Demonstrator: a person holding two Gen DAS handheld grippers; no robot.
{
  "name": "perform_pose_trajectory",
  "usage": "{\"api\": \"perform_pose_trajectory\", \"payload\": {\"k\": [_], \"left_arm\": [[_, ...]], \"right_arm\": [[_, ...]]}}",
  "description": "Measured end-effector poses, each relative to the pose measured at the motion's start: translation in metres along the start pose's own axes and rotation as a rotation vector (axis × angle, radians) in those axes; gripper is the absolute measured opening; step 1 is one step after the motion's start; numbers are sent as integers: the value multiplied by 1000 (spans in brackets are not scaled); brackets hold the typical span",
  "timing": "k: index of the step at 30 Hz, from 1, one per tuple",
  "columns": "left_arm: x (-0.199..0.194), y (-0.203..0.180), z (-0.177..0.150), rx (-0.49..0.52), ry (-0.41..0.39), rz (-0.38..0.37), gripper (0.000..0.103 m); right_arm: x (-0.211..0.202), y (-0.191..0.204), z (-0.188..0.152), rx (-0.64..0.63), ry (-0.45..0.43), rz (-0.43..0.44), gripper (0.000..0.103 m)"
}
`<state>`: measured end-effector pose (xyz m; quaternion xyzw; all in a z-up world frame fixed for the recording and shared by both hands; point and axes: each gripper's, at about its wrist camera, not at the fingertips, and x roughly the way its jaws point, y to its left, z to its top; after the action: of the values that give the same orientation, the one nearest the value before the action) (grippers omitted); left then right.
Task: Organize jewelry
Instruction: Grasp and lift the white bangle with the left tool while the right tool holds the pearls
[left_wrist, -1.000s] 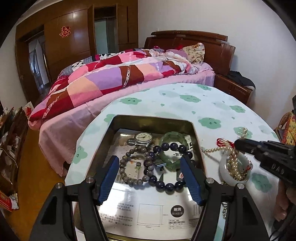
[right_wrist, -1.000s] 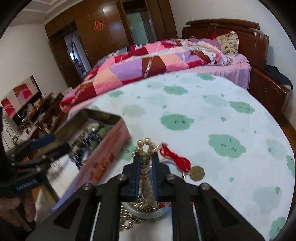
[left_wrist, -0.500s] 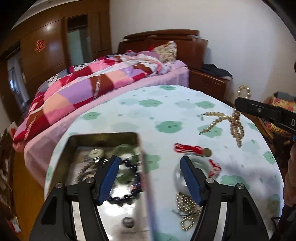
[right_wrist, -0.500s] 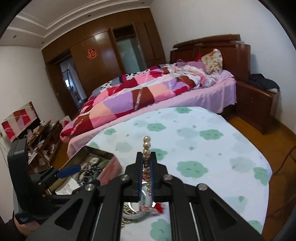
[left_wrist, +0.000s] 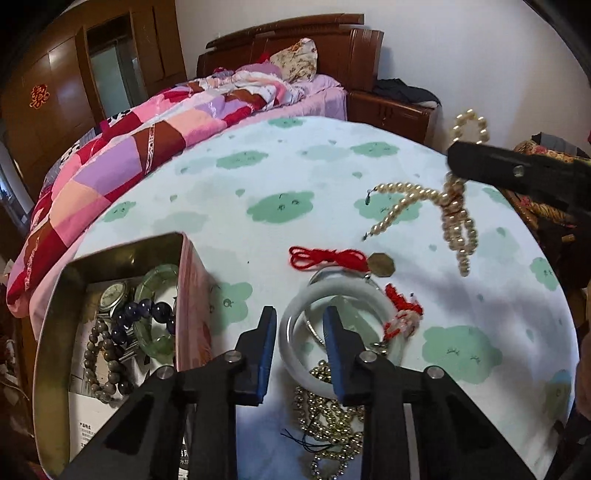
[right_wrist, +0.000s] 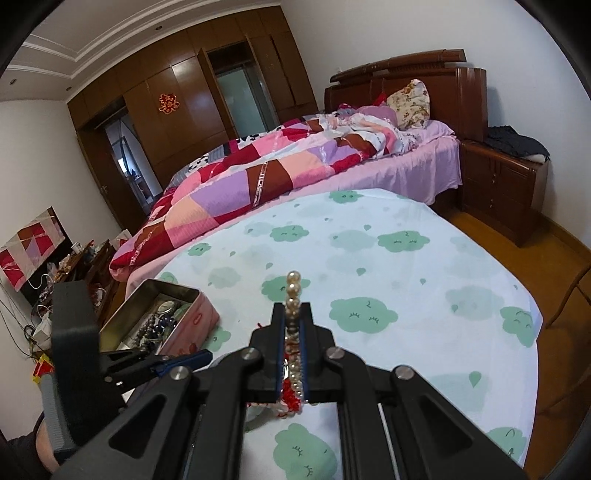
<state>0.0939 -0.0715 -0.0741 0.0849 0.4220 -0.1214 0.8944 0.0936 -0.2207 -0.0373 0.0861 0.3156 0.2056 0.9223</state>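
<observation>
My right gripper (right_wrist: 292, 314) is shut on a pearl necklace (left_wrist: 452, 206) and holds it in the air above the table; a loop of pearls (right_wrist: 293, 286) sticks out past the fingertips. My left gripper (left_wrist: 299, 317) is partly open, its jaws straddling the near rim of a white jade bangle (left_wrist: 295, 332) lying on the table. An open metal tin (left_wrist: 55, 295) at the left holds a watch, a green bangle (left_wrist: 147, 332) and dark bead bracelets. The tin also shows in the right wrist view (right_wrist: 192, 317).
A red cord with a brass coin (left_wrist: 380, 264), a red-and-white tassel (left_wrist: 402, 317) and a gold bead chain (left_wrist: 328, 417) lie around the bangle. The round table (left_wrist: 280, 177) has a cloud-print cloth. A bed (right_wrist: 295, 158) and nightstand (right_wrist: 498, 184) stand behind.
My right gripper has lifted the pearl necklace higher off the table. My left gripper has swung right from the tin, narrowed its jaws, and come down over the white bangle's rim.
</observation>
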Motion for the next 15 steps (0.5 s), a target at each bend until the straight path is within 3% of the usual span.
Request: {"api": "perform_pose_trajectory", "payload": {"k": [8,9,15], "left_arm": [[12,-4,-2,14,31,-11,20],[12,-4,-2,10,32,-20,13],[0,-4,-5,-15,5,-43,11]], "right_arm": [[0,4,-2,-4,5,5,9],[0,5,-3,-5,6,5,9],[-1,7,-4,-4,3,4,9]]}}
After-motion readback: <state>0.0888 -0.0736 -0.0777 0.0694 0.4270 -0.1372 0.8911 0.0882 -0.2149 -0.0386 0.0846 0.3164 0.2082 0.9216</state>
